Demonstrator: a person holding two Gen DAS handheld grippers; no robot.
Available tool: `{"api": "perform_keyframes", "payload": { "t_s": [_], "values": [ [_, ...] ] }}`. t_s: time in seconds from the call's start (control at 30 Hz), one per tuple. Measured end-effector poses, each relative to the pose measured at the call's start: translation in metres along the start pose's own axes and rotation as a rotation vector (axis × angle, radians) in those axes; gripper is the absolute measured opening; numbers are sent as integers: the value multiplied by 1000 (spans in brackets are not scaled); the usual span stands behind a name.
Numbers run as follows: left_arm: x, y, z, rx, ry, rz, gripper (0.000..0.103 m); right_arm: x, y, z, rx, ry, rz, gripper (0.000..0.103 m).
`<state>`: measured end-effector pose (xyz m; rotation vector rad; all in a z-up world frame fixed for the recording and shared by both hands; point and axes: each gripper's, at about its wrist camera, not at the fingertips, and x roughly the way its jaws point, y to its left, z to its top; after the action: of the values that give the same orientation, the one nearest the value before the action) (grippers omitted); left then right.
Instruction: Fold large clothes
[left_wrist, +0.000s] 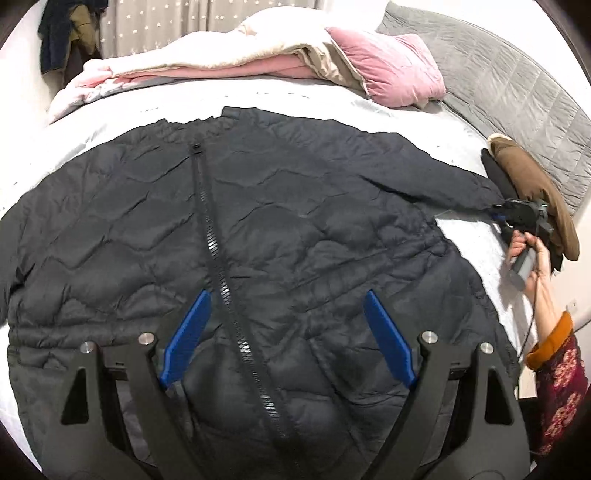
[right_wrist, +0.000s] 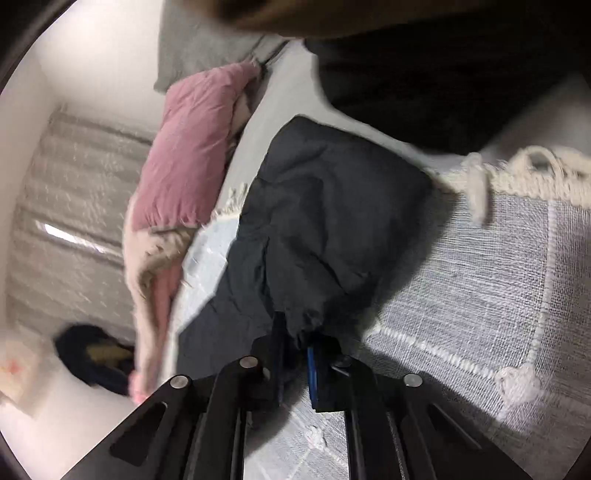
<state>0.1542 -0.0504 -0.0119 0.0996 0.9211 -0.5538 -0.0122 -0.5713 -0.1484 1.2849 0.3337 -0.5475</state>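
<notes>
A large black quilted jacket (left_wrist: 258, 229) lies spread flat on the bed, front up, its zipper (left_wrist: 218, 254) running down the middle. My left gripper (left_wrist: 284, 299) hovers over the jacket's lower middle, open and empty, its blue fingers (left_wrist: 188, 332) wide apart. My right gripper (left_wrist: 517, 216) is at the far right, shut on the cuff of the jacket's sleeve (left_wrist: 458, 188). In the right wrist view the right gripper (right_wrist: 297, 339) pinches the bunched sleeve cuff (right_wrist: 306, 325), with the sleeve (right_wrist: 325, 229) stretching away from it.
The bed has a pale woven cover (right_wrist: 480, 288). A pink pillow (left_wrist: 391, 66) and folded pink-and-cream blankets (left_wrist: 207, 62) lie along the far side. A brown and black garment pile (left_wrist: 532, 188) sits by the grey padded headboard (left_wrist: 517, 96). Dark clothes (left_wrist: 66, 33) hang at far left.
</notes>
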Motion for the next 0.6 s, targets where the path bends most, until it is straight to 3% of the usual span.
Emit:
{"api": "perform_keyframes", "payload": {
  "t_s": [0.1,0.23,0.33,0.47,0.6],
  "values": [
    [2,16,-6,-50,-13,1,85,-10,21,2,-47,-51,47,5],
    [2,48,-16,-168,-34,-56,85,-31,65,-7,-165,-120,79,5],
    [-3,59,-17,-177,-19,-55,85,-48,111,-19,-265,-170,119,5],
    [-19,70,-15,-160,-73,-36,85,-66,177,-49,-399,-207,193,5],
    [-24,86,-15,-217,-110,-48,85,-86,238,-102,-552,-192,291,5]
  ]
}}
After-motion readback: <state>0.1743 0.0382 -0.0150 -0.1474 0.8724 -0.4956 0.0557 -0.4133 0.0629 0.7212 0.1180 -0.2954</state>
